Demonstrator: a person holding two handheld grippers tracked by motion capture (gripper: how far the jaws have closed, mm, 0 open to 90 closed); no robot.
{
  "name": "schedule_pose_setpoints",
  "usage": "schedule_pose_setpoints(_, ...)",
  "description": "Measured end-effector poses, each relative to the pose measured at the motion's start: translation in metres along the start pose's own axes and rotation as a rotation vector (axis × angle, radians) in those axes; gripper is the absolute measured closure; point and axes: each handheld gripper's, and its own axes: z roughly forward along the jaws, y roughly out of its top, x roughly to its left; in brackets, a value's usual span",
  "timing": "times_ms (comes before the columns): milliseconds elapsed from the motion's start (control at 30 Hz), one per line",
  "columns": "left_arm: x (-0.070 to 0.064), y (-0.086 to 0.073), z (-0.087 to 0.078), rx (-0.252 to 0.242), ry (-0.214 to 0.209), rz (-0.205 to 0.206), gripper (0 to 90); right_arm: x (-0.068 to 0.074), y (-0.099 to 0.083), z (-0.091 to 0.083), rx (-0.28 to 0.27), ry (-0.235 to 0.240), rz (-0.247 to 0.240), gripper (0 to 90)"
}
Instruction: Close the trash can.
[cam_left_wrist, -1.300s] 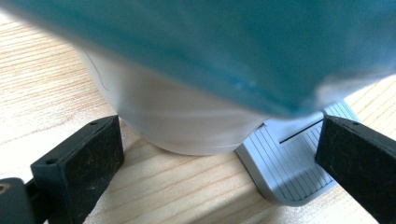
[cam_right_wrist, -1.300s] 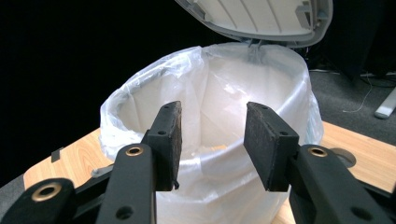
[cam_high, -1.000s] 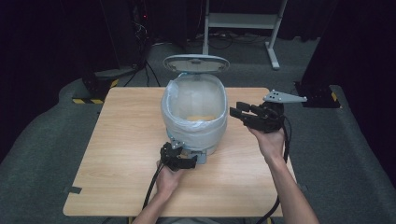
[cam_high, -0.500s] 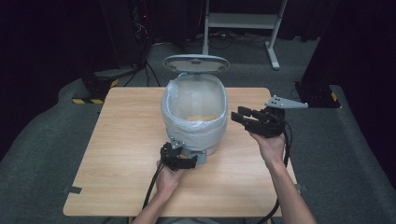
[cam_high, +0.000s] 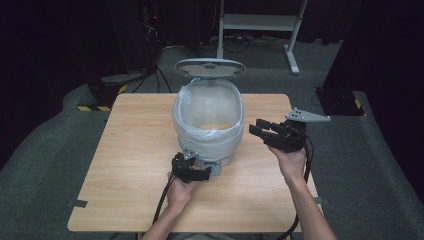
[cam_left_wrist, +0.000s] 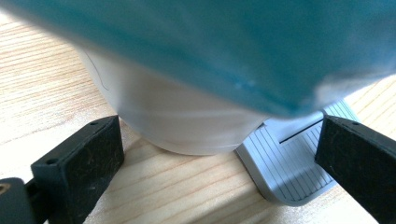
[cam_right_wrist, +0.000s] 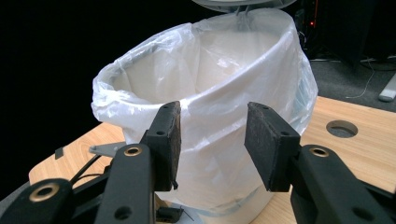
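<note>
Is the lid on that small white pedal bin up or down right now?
Up. The grey oval lid stands raised behind the white pedal bin's bag-lined rim, leaving the inside open to the high view.

A light wooden table (cam_high: 125, 165) with rounded corners stands on grey carpet (cam_high: 45, 165). A round cable hole (cam_right_wrist: 341, 128) is cut into the tabletop near one edge. Beyond the table's far side, the white metal legs of a second frame (cam_high: 260, 22) rest on the floor. Black curtains (cam_high: 45, 45) close off the left and the right. Yellow-and-black hazard tape (cam_high: 95, 107) marks a dark base by the table's far left corner.
</note>
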Motion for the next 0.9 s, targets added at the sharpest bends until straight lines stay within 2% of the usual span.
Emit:
schedule_pose_setpoints(267, 0.0, 0.0, 0.0, 0.0, 0.0, 0.0, 1.3, -0.004, -0.009, -0.001, -0.001, -0.001, 0.02, 56.0)
schedule_pose_setpoints(567, 0.0, 0.0, 0.0, 0.001, 0.003, 0.005, 1.3, -0.002, -0.014, -0.001, 0.0, -0.007, 0.016, 55.9)
schedule_pose_setpoints(900, 0.0, 0.0, 0.0, 0.001, 0.003, 0.004, 1.3, -0.006, -0.029, -0.001, 0.008, -0.013, 0.038, 55.3)
